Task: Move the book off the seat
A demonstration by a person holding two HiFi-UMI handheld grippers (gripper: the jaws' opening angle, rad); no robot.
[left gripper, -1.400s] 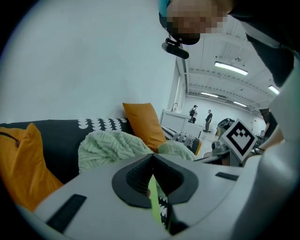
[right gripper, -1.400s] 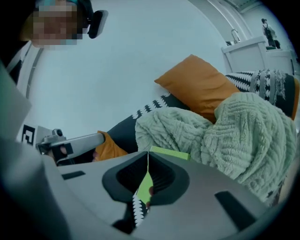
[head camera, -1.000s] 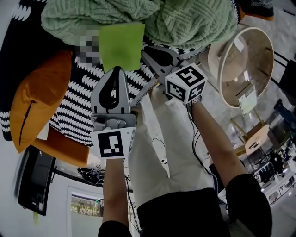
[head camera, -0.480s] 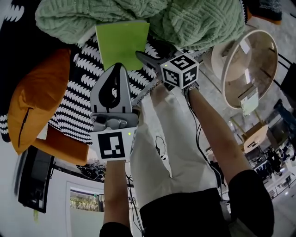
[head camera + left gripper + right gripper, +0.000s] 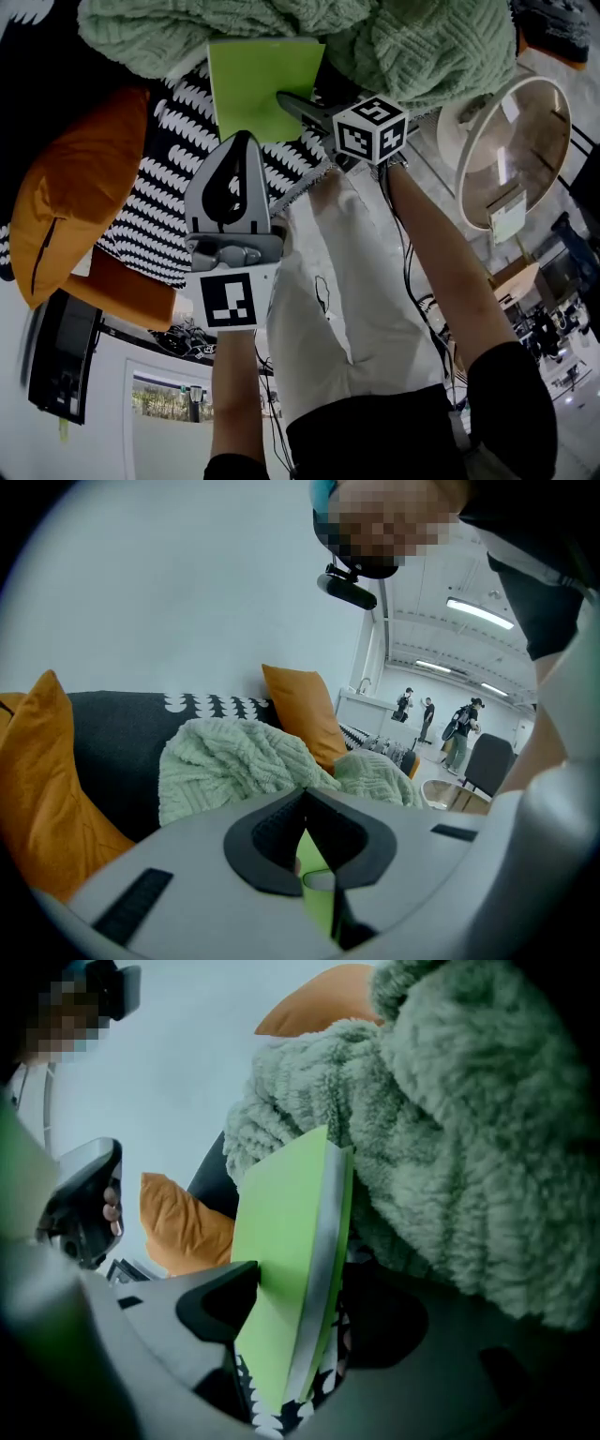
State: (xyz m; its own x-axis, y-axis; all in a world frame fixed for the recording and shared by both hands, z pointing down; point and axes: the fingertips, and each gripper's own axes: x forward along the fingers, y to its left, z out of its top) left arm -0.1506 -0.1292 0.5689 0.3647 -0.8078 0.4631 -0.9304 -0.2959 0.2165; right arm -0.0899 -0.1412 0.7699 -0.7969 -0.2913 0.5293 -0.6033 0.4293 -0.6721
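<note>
Book (image 5: 265,84): thin, bright green, propped on the black-and-white patterned seat (image 5: 159,206), upper edge tucked under a pale green knitted blanket (image 5: 403,47). Probably light, with stiff, smooth covers, perhaps slippery. Best pinched across its thickness at the free lower edge, clear of the blanket, which may drag as it lifts.

Right gripper (image 5: 314,1283) just opened wide, jaws straddling that lower edge, one pad just beside the cover, the other standing apart, nothing clamped yet. Left gripper (image 5: 302,799) closed on nothing, near the book but short of it. Orange cushion (image 5: 75,197) at the left.

No title, brand or label readable on the cover. Only square black-and-white markers on the grippers' cubes (image 5: 370,128), no words.
</note>
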